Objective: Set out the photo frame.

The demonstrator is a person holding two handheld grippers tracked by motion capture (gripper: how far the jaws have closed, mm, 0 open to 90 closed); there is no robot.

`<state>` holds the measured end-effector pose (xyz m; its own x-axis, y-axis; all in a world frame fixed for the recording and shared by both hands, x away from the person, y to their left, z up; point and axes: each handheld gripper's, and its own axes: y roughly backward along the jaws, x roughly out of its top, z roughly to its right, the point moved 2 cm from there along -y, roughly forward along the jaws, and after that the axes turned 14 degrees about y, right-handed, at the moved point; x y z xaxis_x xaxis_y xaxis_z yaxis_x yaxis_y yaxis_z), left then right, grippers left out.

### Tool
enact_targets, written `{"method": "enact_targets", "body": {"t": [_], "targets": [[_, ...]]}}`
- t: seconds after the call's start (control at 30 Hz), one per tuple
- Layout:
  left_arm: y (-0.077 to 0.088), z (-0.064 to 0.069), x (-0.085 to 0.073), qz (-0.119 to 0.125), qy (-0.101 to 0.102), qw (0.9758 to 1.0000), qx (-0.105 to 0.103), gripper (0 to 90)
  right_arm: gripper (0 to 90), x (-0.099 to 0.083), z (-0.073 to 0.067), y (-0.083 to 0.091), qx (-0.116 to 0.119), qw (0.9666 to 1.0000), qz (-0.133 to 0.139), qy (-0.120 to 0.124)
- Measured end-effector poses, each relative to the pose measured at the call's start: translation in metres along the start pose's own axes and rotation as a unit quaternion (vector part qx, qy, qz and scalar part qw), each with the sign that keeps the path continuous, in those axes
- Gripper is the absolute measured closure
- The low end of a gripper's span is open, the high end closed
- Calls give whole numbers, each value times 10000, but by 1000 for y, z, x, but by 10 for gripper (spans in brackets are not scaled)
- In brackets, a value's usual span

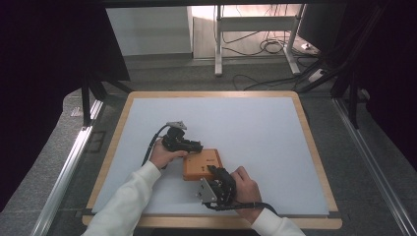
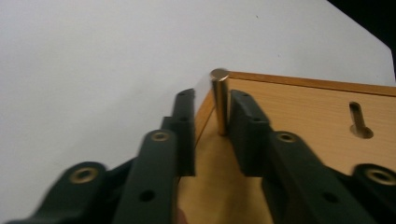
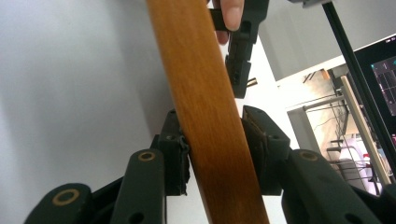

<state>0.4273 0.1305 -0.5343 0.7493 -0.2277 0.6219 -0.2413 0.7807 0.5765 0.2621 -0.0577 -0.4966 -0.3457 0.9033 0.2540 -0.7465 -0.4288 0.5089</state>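
Wooden and orange-brown, a small block (image 1: 202, 164) lies near the front middle of a white table (image 1: 255, 132), with a person's two hands working on it from either side. A short brass pin (image 2: 220, 105) stands upright at one corner of the block's top face, and a keyhole-shaped slot (image 2: 359, 122) is cut into the same face farther along. The left tongs (image 2: 212, 116) sit around the pin with the jaws partly open: one pad is just beside the pin and the other stands clear of it, so the pin is between them but not squeezed. The right tongs (image 3: 215, 149) straddle the block's near edge, pads pressed against both wooden faces, holding it fast. Judging from this, the step in hand is setting or freeing the pin while the block is braced. To do it well, the right tongs should hold the block steady, and the left tongs should keep square to the pin and move straight along its length, so it neither tilts nor binds in its hole. How deep the pin sits in the wood is hidden. From the high view both sets of tongs are small and dark, and their jaws are hard to make out there.
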Motion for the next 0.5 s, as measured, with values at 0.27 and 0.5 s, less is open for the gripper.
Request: {"method": "enact_targets", "body": {"t": [0.27, 0.5], "targets": [[39, -4, 2, 686, 49, 9974, 226, 503, 661, 1, 11, -1, 140, 9999, -16, 53], [61, -6, -10, 880, -5, 9950, 470, 441, 680, -2, 22, 0, 232, 9997, -34, -27]]}}
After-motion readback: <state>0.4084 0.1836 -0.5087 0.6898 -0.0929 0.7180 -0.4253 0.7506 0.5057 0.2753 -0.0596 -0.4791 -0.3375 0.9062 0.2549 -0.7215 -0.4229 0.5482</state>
